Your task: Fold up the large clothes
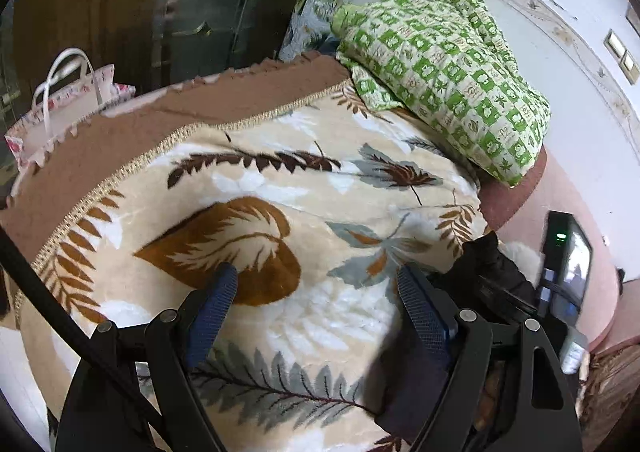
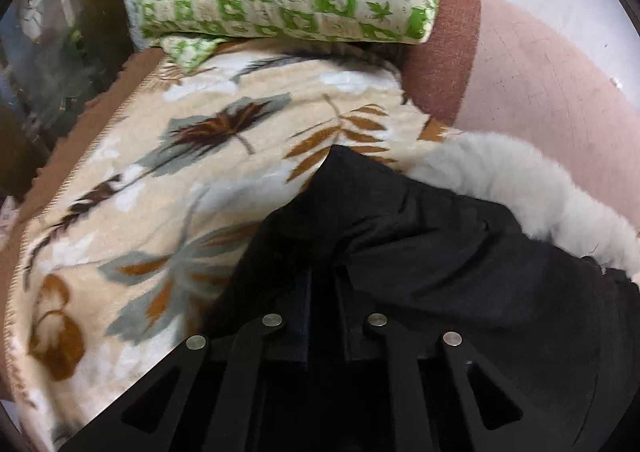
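A black coat point(image 2: 440, 236) with a white fur trim point(image 2: 528, 188) lies on a cream blanket with a leaf pattern point(image 2: 168, 172). My right gripper point(image 2: 323, 292) is shut on a fold of the black coat, its fingers mostly hidden by the cloth. In the left wrist view my left gripper point(image 1: 316, 284) is open and empty above the blanket point(image 1: 280, 192), with blue pads point(image 1: 218, 292). The black coat point(image 1: 488, 264) shows at its right, beside the right finger, with the right gripper's body behind it.
A folded green-and-white checked quilt point(image 1: 448, 64) lies at the far end of the bed. A brown bed cover edge point(image 1: 120, 124) runs on the left. A white floral bag point(image 1: 68, 100) stands beyond it. A pink wall point(image 2: 540, 72) is on the right.
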